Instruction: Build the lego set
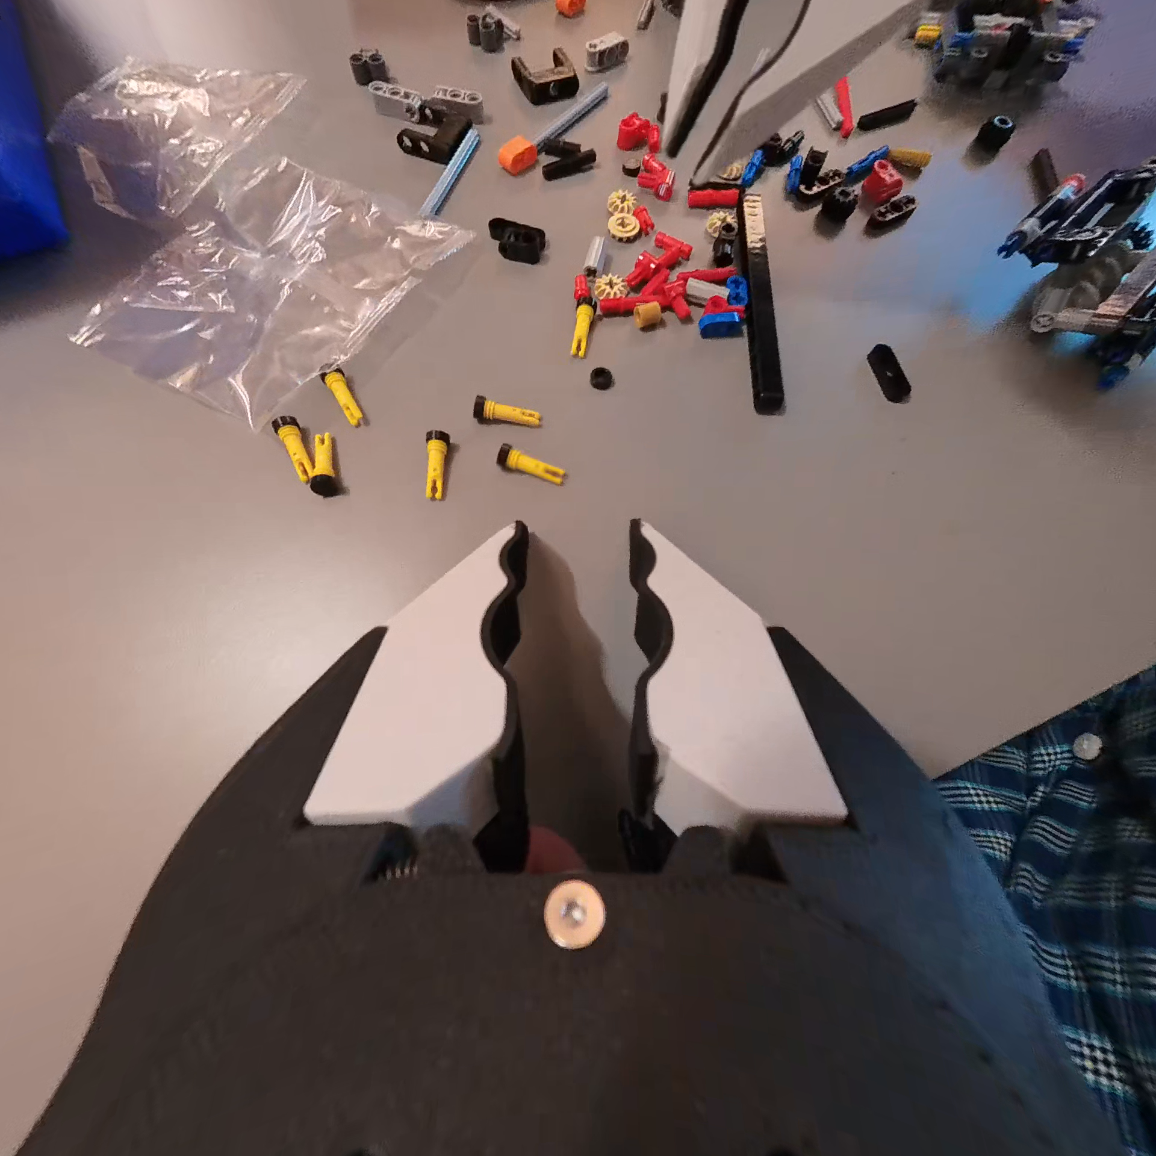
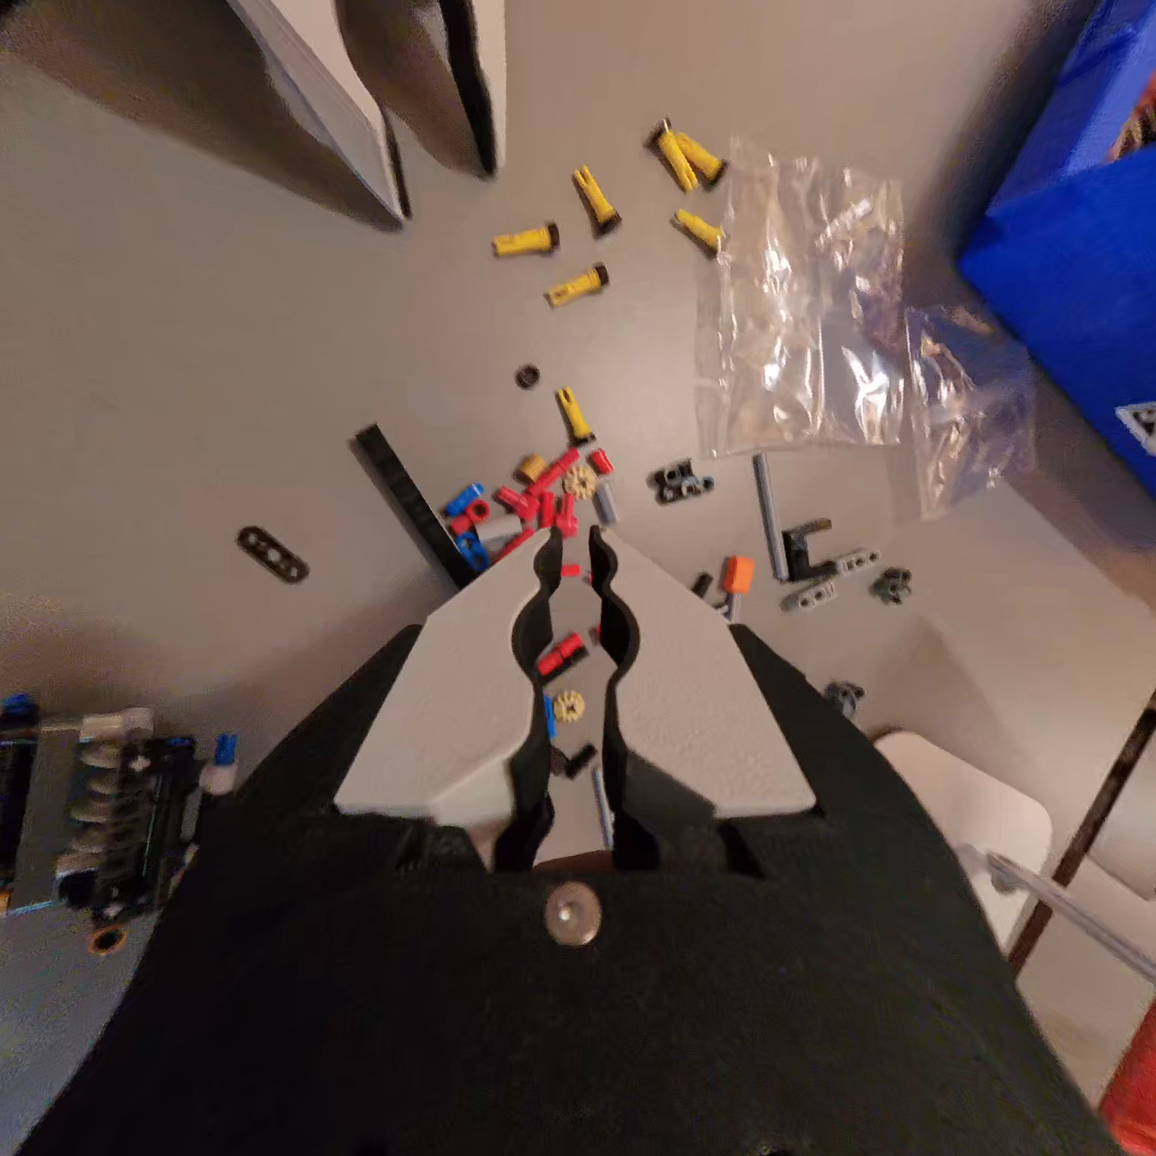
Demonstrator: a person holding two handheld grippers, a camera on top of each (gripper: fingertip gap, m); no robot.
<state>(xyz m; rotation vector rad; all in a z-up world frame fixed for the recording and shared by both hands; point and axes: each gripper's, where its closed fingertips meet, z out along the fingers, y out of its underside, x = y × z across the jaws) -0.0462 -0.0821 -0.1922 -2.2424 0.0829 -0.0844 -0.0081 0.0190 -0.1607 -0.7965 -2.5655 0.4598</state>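
The right claw (image 2: 574,530) hung over the grey bench (image 2: 187,406), a little apart and holding nothing. The heap of small red plastic pegs (image 2: 544,494) lay right at its tips, just ahead, nearer than to the left claw (image 1: 578,525). That one was released too, with loose yellow pegs (image 1: 507,413) lying ahead, well apart. The long black beam (image 2: 413,500) ran slantwise, left of the right claw's tips.

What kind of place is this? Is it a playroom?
Probably a work table or desk, not clearly a playroom: a plain grey table strewn with loose lego pieces, emptied clear bags, and a part-built model.
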